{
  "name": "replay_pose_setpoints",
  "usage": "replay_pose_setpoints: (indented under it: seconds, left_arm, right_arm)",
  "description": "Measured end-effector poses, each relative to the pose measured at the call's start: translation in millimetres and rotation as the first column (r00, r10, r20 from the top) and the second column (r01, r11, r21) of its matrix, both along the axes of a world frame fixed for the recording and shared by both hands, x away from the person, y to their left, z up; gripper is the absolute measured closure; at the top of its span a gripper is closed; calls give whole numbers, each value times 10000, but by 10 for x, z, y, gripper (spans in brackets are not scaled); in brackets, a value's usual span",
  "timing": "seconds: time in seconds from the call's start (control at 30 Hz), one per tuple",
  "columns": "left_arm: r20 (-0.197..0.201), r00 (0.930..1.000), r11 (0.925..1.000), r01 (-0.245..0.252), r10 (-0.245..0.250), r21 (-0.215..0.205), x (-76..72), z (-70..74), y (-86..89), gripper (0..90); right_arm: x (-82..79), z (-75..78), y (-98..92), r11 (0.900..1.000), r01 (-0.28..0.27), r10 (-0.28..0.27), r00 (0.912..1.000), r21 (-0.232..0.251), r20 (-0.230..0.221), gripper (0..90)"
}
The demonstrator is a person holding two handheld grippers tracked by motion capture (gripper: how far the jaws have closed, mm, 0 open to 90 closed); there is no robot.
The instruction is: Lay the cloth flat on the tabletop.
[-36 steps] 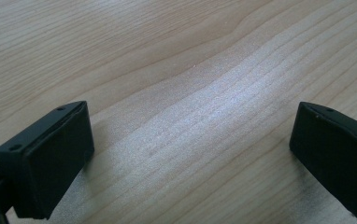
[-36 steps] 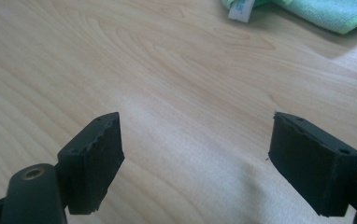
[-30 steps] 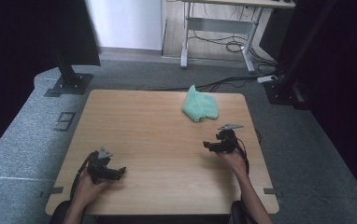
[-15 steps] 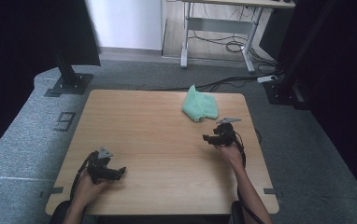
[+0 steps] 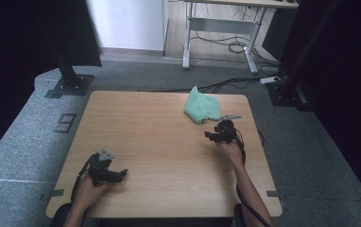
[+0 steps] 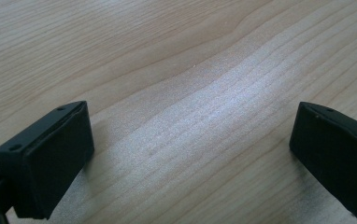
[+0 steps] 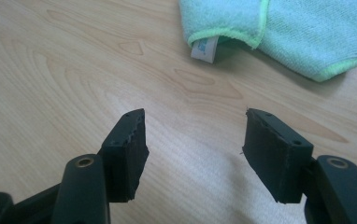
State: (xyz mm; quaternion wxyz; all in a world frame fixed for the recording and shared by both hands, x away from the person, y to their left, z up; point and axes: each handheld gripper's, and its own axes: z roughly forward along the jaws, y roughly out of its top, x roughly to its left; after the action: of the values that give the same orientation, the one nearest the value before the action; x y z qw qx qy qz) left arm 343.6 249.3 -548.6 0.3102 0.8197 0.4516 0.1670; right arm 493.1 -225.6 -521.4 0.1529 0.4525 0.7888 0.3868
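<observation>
Grey carpet floor (image 5: 22,142) surrounds a wooden table (image 5: 159,142), light grain, rounded corners. Beyond its far edge stands a desk frame (image 5: 221,28) with loose cables (image 5: 230,47) on the floor below it; black stands sit at the far left and far right.

Green cloth (image 5: 202,108) lies folded on the table near the far edge, right of centre. In the right gripper view the cloth (image 7: 279,32) shows a brighter stitched hem and a small white label (image 7: 203,49) poking out under one fold.

Right gripper (image 5: 216,135) held over the table just on the near side of the cloth, apart from it, jaws pointing toward the left. Right gripper view: its gripper (image 7: 193,149) has jaws about half apart, having just been closing; bare wood between them, nothing held. The cloth lies ahead of the tips, not touching.

Left gripper (image 5: 115,175) sits low at the near left part of the table, well apart from the cloth, hand (image 5: 86,189) behind it. Left gripper view: its gripper (image 6: 190,154) has jaws spread wide, bare table between them, nothing gripped.

Cable (image 5: 247,198) trails from the right gripper along the forearm to the near edge.
</observation>
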Motion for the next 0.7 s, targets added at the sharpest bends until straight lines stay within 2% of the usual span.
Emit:
replay_pose_setpoints:
  seconds: [0.23,0.7]
  left_arm:
    - [1,10000,10000,-1,1,-2,0,0,0,0]
    - [0,10000,10000,-1,1,-4,0,0,0,0]
  right_arm:
    - [125,5,26,10000,32,-32,10000,49,-90,416]
    - [287,-23,86,9991,178,-179,9998,-395,-24,483]
